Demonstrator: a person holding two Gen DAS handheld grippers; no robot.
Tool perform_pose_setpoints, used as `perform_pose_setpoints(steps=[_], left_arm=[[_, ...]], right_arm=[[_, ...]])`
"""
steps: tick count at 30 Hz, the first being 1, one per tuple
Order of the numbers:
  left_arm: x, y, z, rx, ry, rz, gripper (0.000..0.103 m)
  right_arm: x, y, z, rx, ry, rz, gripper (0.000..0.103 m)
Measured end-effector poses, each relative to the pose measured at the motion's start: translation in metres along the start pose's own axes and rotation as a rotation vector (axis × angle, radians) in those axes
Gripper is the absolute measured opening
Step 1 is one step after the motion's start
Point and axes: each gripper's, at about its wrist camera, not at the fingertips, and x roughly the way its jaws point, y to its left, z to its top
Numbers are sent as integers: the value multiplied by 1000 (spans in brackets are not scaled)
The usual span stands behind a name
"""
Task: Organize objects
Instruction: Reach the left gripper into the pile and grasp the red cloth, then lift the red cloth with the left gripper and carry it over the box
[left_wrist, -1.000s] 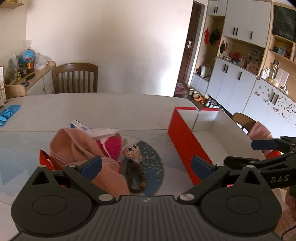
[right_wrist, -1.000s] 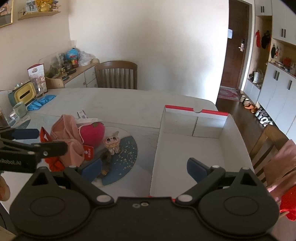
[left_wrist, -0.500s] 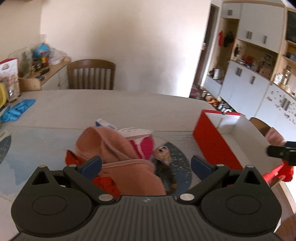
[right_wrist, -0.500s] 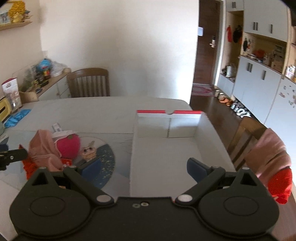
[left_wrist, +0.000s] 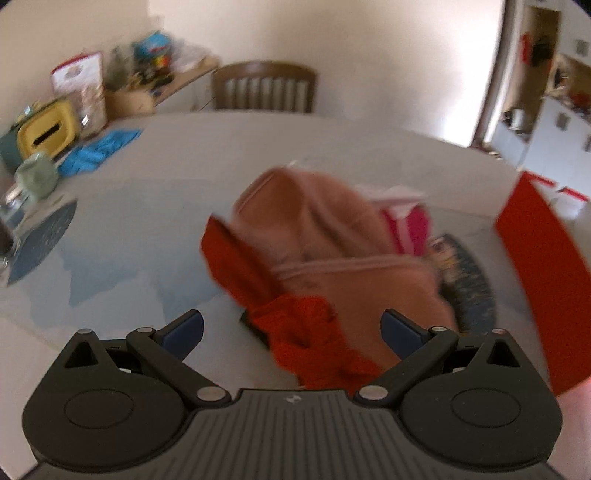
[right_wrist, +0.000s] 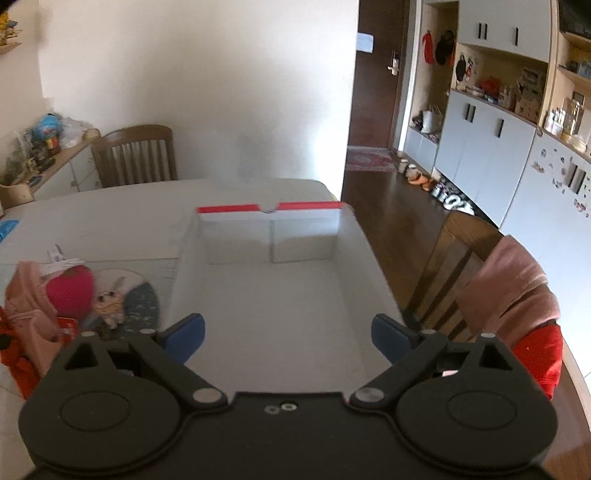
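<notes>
A pile lies on the table: a pink cloth (left_wrist: 332, 236) over a red cloth (left_wrist: 295, 328), with a magenta strawberry plush (left_wrist: 415, 229) behind. My left gripper (left_wrist: 291, 330) is open, its jaws either side of the red cloth, touching nothing. In the right wrist view the same pile sits at the left: pink cloth (right_wrist: 27, 314), strawberry plush (right_wrist: 70, 295), a small owl-like toy (right_wrist: 109, 306) on a round blue mat (right_wrist: 144, 302). My right gripper (right_wrist: 288, 334) is open above the empty white box (right_wrist: 258, 295) with its red rim.
A wooden chair (left_wrist: 264, 86) stands behind the table. A second chair (right_wrist: 469, 266) with pink and red garments is at the right. Blue gloves (left_wrist: 99, 149), a green cup (left_wrist: 37, 175) and a yellow box (left_wrist: 46, 131) sit at the far left. The red box wall (left_wrist: 543, 280) is on the right.
The left gripper has swung left and come closer to the cloth pile, which now fills its centre. The right gripper has swung right, centring over the box.
</notes>
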Motion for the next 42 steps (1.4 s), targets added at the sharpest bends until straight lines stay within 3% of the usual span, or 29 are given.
perform_pose_setpoints(steps=[9, 14, 16, 20, 25, 37, 42], left_arm=[[26, 4, -10, -97, 78, 54, 101], [32, -4, -9, -115, 83, 59, 91], [35, -4, -8, -138, 92, 33, 81], [39, -4, -8, -174, 98, 16, 63], [40, -6, -6, -189, 94, 20, 44], [29, -8, -6, -206, 53, 44, 34], [22, -9, -6, -204, 35, 53, 33]], right_arm=[[23, -31, 7, -8, 31, -14, 96], [42, -50, 9, -11, 65, -44, 95], [49, -57, 10, -6, 76, -54, 93], [66, -69, 10, 4, 121, -47, 78], [77, -78, 10, 11, 159, -15, 68], [90, -81, 6, -11, 222, 74, 21], [91, -87, 6, -6, 217, 72, 8]])
